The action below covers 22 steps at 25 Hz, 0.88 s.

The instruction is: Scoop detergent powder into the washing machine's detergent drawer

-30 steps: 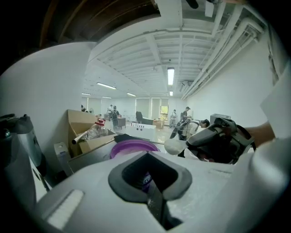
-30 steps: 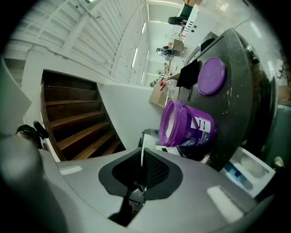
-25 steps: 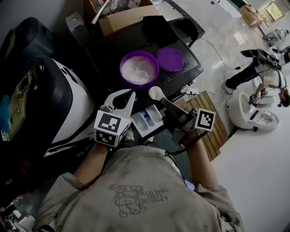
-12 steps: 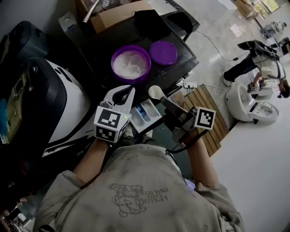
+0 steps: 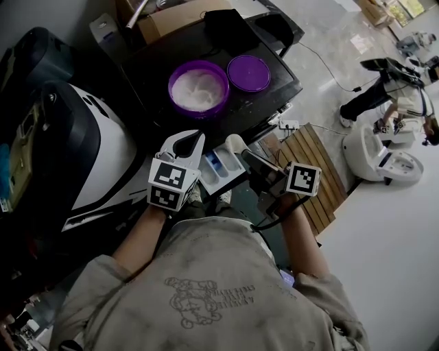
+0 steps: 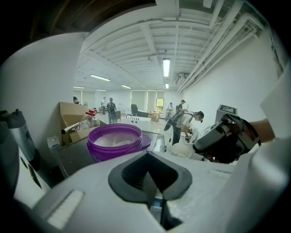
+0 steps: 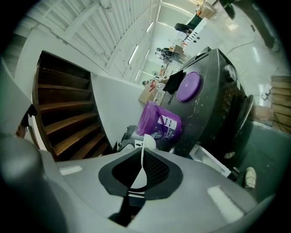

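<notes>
A purple tub of white powder stands on the dark washing machine, its purple lid beside it. Below, the white detergent drawer is pulled out, with blue inserts. My right gripper is shut on the handle of a white scoop, whose bowl hangs over the drawer's right part. The right gripper view shows the scoop edge-on between the jaws, the tub behind it. My left gripper is shut on nothing, just left of the drawer. In the left gripper view the tub is ahead.
A white and black machine stands at the left. A cardboard box and a black item sit behind the tub. A wooden pallet lies on the floor to the right. People work round a white appliance at the far right.
The right gripper has brought the scoop down and closer to the drawer, so its bowl now hangs over it. The left gripper has barely moved.
</notes>
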Each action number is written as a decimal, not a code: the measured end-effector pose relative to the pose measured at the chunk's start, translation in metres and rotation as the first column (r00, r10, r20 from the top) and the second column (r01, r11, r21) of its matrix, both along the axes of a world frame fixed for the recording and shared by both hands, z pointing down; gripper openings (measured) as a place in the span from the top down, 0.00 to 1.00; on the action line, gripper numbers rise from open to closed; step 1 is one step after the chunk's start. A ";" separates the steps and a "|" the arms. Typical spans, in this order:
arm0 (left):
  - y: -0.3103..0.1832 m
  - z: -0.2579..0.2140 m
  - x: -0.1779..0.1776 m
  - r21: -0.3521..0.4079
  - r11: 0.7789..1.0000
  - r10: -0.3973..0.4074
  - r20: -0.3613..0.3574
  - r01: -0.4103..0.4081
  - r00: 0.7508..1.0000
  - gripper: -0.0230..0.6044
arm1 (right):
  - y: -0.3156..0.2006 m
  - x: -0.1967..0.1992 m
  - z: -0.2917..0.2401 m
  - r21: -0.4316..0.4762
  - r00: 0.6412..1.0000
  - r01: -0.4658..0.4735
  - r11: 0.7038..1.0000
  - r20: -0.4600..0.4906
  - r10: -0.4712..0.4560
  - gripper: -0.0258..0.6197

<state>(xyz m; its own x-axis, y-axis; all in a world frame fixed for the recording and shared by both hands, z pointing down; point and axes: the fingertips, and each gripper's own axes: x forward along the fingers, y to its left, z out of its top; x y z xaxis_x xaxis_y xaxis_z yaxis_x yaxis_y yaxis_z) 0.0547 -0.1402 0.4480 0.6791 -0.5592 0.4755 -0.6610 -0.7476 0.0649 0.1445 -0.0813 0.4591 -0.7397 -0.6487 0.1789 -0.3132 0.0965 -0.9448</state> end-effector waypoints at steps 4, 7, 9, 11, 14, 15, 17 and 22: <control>0.010 0.012 0.002 -0.029 0.999 0.014 0.015 -0.014 1.000 0.96 | 0.009 0.002 0.019 -0.030 0.999 0.004 1.000 -0.052 -0.006 0.90; 0.016 0.021 0.004 -0.050 0.998 0.025 0.025 -0.024 0.999 0.96 | 0.015 0.012 0.042 -0.064 0.983 0.007 0.998 -0.183 -0.018 0.90; 0.018 0.026 0.003 -0.061 0.998 0.027 0.028 -0.025 0.999 0.96 | 0.017 0.011 0.052 -0.055 0.969 0.027 0.998 -0.244 -0.040 0.90; 0.021 0.031 0.002 -0.070 0.997 0.027 0.029 -0.025 0.999 0.96 | 0.019 0.010 0.062 -0.057 0.952 0.049 0.997 -0.298 -0.064 0.90; 0.025 0.040 0.000 -0.086 0.996 0.026 0.036 -0.023 0.999 0.96 | 0.024 0.008 0.078 -0.074 0.926 0.073 0.995 -0.366 -0.096 0.90; 0.026 0.043 -0.001 -0.095 0.995 0.026 0.037 -0.022 0.999 0.96 | 0.025 0.008 0.082 -0.081 0.919 0.078 0.994 -0.381 -0.103 0.90; 0.028 0.049 -0.003 -0.116 0.993 0.023 0.036 -0.018 0.999 0.96 | 0.025 0.007 0.090 -0.094 0.909 0.080 0.992 -0.402 -0.111 0.90; 0.031 0.063 -0.009 -0.155 0.988 0.014 0.037 -0.008 0.999 0.96 | 0.025 0.008 0.107 -0.115 0.878 0.080 0.990 -0.463 -0.124 0.90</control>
<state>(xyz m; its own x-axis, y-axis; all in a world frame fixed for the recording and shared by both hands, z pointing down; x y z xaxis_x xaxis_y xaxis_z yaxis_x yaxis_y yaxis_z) 0.0456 -0.1096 0.5112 0.6647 -0.4695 0.5812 -0.6572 -0.7374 0.1560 0.1530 -0.0563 0.5666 -0.6161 -0.5392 0.5741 -0.7139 0.0743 -0.6963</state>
